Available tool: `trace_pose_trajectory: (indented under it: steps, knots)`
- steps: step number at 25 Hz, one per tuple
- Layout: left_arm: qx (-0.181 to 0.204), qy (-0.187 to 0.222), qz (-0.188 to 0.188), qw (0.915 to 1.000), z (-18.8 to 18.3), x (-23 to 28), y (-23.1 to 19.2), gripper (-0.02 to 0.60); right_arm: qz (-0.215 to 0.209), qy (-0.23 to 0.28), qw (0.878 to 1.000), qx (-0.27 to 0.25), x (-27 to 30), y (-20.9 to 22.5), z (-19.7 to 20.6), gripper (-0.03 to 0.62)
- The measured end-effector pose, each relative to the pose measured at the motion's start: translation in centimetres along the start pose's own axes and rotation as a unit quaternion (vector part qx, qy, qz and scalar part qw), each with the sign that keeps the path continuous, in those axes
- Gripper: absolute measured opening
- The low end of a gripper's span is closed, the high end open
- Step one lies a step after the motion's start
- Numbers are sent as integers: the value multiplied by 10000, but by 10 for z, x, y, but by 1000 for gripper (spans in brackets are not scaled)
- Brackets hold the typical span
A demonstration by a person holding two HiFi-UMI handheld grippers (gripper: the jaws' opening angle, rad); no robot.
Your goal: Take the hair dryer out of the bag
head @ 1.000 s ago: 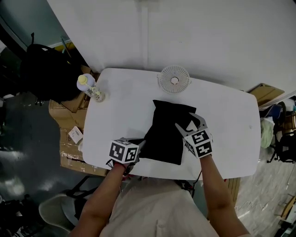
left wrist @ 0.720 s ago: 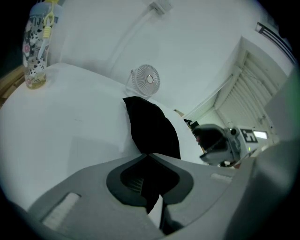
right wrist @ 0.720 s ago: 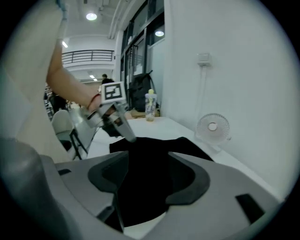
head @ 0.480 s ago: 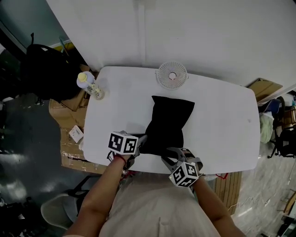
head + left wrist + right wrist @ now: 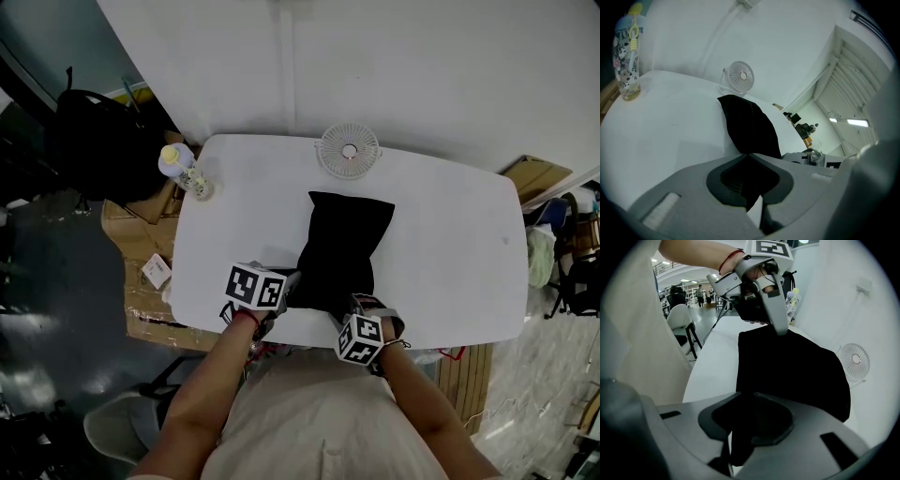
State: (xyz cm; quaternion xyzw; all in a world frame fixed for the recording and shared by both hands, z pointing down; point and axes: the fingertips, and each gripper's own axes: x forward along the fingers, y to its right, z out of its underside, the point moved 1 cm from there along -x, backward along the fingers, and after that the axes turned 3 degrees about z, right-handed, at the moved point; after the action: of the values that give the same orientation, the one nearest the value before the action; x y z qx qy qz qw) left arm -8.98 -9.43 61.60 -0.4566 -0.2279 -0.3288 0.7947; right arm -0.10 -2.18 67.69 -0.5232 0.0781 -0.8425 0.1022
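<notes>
A black cloth bag (image 5: pixel 342 246) lies flat on the white table (image 5: pixel 450 244), its near end at the front edge. No hair dryer shows; the bag hides whatever is inside. My left gripper (image 5: pixel 289 286) is shut on the bag's near left corner, with cloth pinched at its tips (image 5: pixel 749 154). My right gripper (image 5: pixel 361 306) sits at the near right corner. Its jaws are closing, and black cloth (image 5: pixel 792 371) runs between them at the tips (image 5: pixel 745 393). In the right gripper view the left gripper (image 5: pixel 780 331) pinches the opposite corner.
A small white fan (image 5: pixel 349 153) stands at the table's far edge behind the bag. A bottle with a yellow cap (image 5: pixel 183 172) is at the far left corner. Cardboard boxes (image 5: pixel 141 281) and a black backpack (image 5: pixel 94 141) lie on the floor to the left.
My right gripper swung from the bag's right side down to its near right corner and narrowed its jaws onto the cloth. The bag's raised right flap has dropped flat. The left gripper stayed put.
</notes>
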Motion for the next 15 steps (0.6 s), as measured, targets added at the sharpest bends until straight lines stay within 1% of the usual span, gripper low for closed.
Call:
trace_pose_trajectory:
  steps: [1,3,6,8,10,11,12,13,15]
  knots:
    - [7,0,-4,10000,0,0,0,17,20,-53,10000,-42,1,0,1,63]
    - [14,-5,1,10000,0,0,0,17,44,-128,9999,-75,0,1,4,35]
    - [68,-11,-10,10000,0,0,0,17,19,-136,9999,32,-3,4,4,28]
    - [276,54,-112,9995,-2,-3,-2,17,-29,-2,9994,332,-11,8,-1,25]
    - [665,172,-247,9973,-5,-8,-1,30,-115,205,9967,782,-25,16,-7,25]
    - [902,240,-297,9952,-7,-12,1,77,-161,313,9942,1020,-33,20,-10,23]
    - [1158,309,-331,9922,-9,-17,4,137,-204,422,9910,1255,-40,26,-12,23]
    - [1424,380,-356,9884,-12,-23,8,162,-237,538,9872,1485,-48,32,-14,23]
    - [1958,527,-385,9785,-16,-36,21,175,-257,769,9782,1914,-62,44,-17,23]
